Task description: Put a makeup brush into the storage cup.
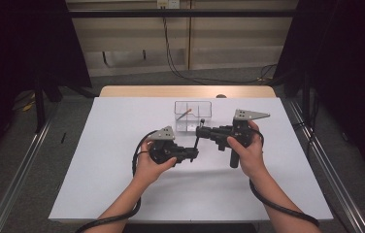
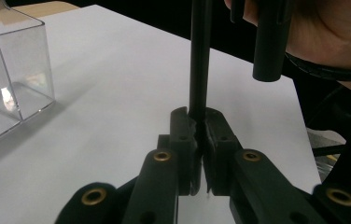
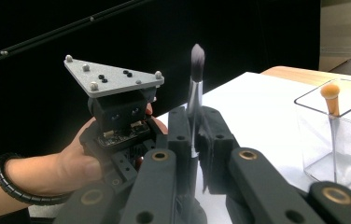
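Note:
A slim makeup brush (image 1: 198, 140) with a black handle (image 2: 199, 56), a silver ferrule (image 3: 193, 98) and dark bristles (image 3: 197, 53) is held between both grippers above the white table. My left gripper (image 1: 196, 152) (image 2: 198, 116) is shut on the lower end of the handle. My right gripper (image 1: 201, 130) (image 3: 194, 116) is shut on the ferrule, just below the bristles. The brush stands roughly upright in both gripper views. A clear divided box (image 1: 192, 116) stands just behind the grippers, with an orange-tipped stick (image 3: 331, 93) leaning in one compartment.
The white tabletop (image 1: 98, 160) spreads wide to the left and right of the hands. The clear box (image 2: 10, 79) (image 3: 337, 135) lies close to both grippers. The left gripper's grey plate (image 3: 110, 77) faces the right gripper's camera. Cables trail toward the front edge.

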### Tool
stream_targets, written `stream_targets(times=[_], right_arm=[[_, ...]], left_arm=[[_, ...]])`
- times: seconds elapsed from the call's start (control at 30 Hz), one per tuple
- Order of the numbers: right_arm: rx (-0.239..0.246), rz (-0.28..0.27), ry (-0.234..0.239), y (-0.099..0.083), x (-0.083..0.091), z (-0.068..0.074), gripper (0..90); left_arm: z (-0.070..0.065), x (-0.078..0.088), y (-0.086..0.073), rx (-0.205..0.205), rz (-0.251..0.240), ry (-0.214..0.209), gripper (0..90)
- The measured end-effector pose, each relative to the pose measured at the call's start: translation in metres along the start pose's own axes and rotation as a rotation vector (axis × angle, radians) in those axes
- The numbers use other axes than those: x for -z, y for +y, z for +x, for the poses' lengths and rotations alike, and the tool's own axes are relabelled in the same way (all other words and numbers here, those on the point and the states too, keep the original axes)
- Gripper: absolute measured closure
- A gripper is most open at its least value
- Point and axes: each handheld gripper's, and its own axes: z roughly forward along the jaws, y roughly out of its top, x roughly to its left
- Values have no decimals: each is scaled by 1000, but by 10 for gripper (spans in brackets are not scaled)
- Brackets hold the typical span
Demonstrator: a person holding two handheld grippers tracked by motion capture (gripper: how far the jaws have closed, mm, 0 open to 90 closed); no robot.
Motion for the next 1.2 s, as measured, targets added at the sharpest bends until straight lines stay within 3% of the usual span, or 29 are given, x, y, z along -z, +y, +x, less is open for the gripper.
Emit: stream_targets(times=[0.23, 0.43, 0.77, 0.97, 1.2], right_arm=[[5, 8, 6, 0, -1, 0, 843], [12, 21, 3, -1, -2, 1, 843], [35, 35, 9, -1, -4, 3, 843], [41, 35, 12, -2, -4, 4, 843], [35, 35, 19, -5, -5, 3, 841]], left_arm=[[0, 3, 5, -2, -58, -37, 662], [0, 3, 8, -6, -78, -51, 580], [3, 8, 15, -7, -93, -40, 659], [3, 10, 16, 11, -103, -36, 810], [3, 11, 16, 9, -89, -42, 838]])
